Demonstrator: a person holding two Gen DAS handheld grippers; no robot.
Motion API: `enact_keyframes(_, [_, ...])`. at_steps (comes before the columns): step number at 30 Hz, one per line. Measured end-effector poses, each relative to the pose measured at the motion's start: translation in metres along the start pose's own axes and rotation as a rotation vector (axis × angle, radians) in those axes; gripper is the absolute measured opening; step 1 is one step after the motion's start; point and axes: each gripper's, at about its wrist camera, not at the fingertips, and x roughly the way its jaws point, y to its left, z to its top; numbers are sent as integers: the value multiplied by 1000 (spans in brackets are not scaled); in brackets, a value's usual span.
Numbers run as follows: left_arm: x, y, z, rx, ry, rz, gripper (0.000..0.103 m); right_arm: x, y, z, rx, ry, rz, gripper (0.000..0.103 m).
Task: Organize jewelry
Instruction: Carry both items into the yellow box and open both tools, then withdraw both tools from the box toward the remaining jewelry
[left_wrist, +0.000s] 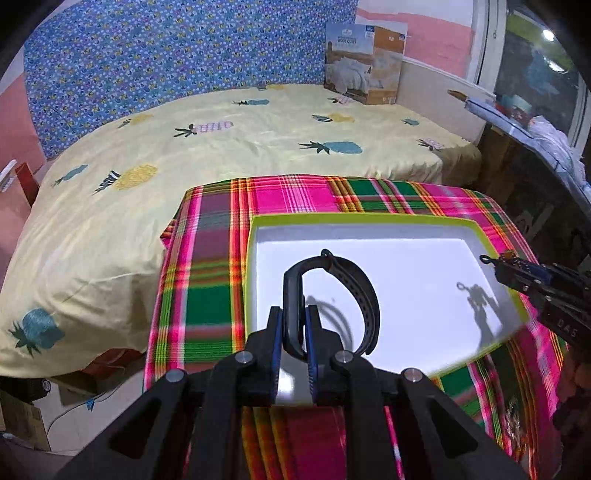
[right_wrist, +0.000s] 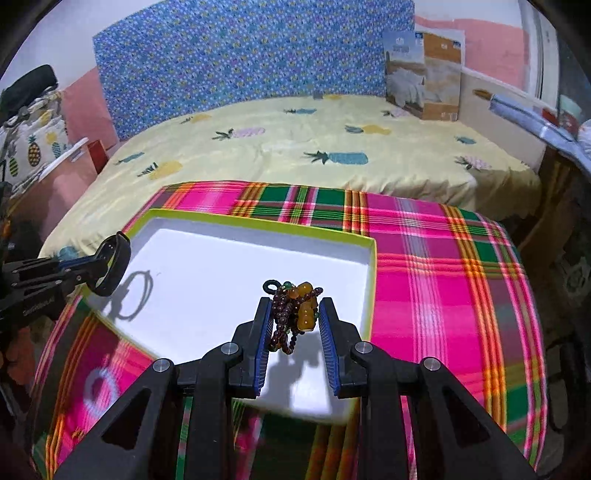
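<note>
Black rubber, bent in a loop, is what the left gripper (left_wrist: 294, 325) has clenched: a band (left_wrist: 347, 295) pinched by its thick straight side, the perforated strap arcing free to the right above the tray (left_wrist: 369, 218); the tray is a shallow white box with a lime rim, set on a plaid cloth (left_wrist: 207, 280) in front of a bed (left_wrist: 221, 147); nothing lies on its floor but shadows, so both pieces look to be held clear of it; the right gripper (right_wrist: 294, 317) holds a tangle of beads (right_wrist: 291, 314), dark garnet strands with amber lumps and a small green ring on top; its jaws stand fairly wide, the beads seeming to rest mostly against the left one, so I judge the grip loose or easing, though I cannot tell whether the right pad touches; the band should be light, springy and grippy, safe to hold by its stiff side as now, and likely to flop over once let go; the beads will be limp, heavier, prone to slither and snag, best taken across the bunched middle, not by a single strand.
</note>
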Motion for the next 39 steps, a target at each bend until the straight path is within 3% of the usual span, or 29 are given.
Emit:
enact_keyframes(8, [42, 4, 19, -11, 57, 19, 13, 52, -20, 20, 34, 66, -24, 26])
enact_keyframes(19, [51, -4, 22, 16, 63, 21, 16, 62, -20, 24, 29, 89, -28, 31])
enact_keyframes(22, [44, -4, 23, 10, 49, 3, 26, 55, -21, 24, 35, 78, -25, 36])
enact_keyframes(32, [-7, -3, 4, -5, -3, -28, 27, -9, -1, 7, 24, 8, 6, 37])
enact_keyframes(39, [-58, -4, -29, -11, -53, -37, 27, -71, 23, -34, 6, -39, 33, 37])
